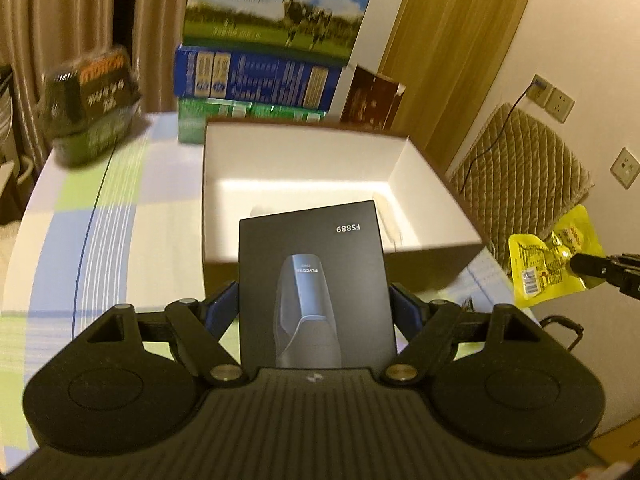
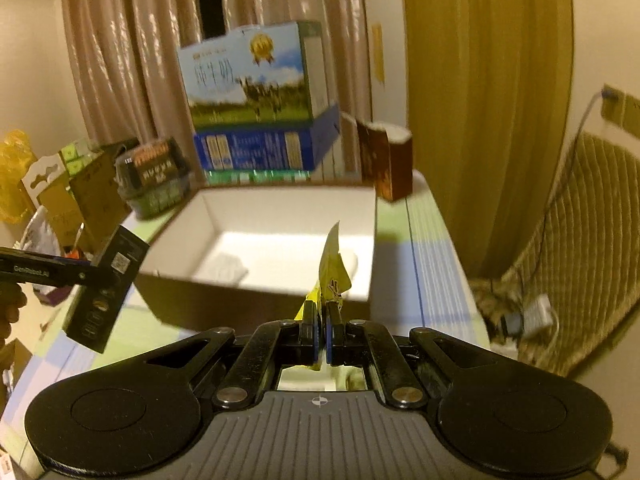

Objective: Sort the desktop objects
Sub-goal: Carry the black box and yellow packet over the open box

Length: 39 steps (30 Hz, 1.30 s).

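A: What do you have in your left gripper [image 1: 316, 300]?
B: Its jaws clamp the black FS889 shaver box [image 1: 314, 280], lifted before the open white box [image 1: 304, 168].
A: Your right gripper [image 2: 323, 332]?
B: Pinched tight on the yellow snack packet [image 2: 334, 272]; milk cartons [image 2: 252, 80] stand behind.

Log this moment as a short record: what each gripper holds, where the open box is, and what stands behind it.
left gripper: jaws closed on the black shaver box, lifted in front of the open box
right gripper: jaws shut on the yellow packet
open box: white inside, on the checked tablecloth; something pale lies on its floor, too blurred to name
behind it: stacked milk cartons, a brown box to the right
left of it: a dark food tray
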Motion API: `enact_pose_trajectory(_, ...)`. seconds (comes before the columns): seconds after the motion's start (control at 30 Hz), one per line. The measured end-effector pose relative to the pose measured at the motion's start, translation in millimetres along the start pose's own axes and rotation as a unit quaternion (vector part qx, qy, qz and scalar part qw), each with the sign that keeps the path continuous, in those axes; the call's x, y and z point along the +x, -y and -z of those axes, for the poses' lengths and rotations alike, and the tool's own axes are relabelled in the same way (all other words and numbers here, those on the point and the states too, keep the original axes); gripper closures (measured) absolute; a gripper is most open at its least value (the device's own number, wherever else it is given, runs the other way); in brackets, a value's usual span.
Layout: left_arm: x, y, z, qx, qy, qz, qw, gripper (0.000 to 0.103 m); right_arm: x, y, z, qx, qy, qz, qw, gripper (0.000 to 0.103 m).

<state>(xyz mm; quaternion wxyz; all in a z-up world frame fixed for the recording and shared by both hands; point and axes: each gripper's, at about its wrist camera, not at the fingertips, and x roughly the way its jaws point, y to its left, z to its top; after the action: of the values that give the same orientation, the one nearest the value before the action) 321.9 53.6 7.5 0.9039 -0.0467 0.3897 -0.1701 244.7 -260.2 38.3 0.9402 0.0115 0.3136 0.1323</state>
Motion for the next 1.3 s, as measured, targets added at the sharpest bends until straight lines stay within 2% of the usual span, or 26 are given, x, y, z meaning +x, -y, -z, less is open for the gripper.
enact_pose_trajectory(0.3,25,1,-56,-0.011,0.025,0.010,0.9996,0.027,43,-7,-45,-0.015,0.017,-0.014,1.000,0.103)
enact_pose_trajectory(0.53,61,11,-95,-0.014,0.027,0.012,0.9995,0.027,94,-5,-63,-0.023,-0.012,-0.014,1.000,0.103)
enact_pose_trajectory(0.8,133,22,-106,-0.013,-0.026,0.008,0.9995,0.027,155,10,-52,-0.004,-0.077,-0.005,0.997,0.103)
enact_pose_trajectory(1.0,185,30,-103,0.009,-0.075,-0.014,0.9970,0.027,182,19,-43,0.006,-0.113,-0.007,0.993,0.103)
enact_pose_trajectory(1.3,228,35,-91,0.032,-0.130,-0.044,0.9900,0.026,203,32,-38,0.015,-0.144,-0.012,0.989,0.103)
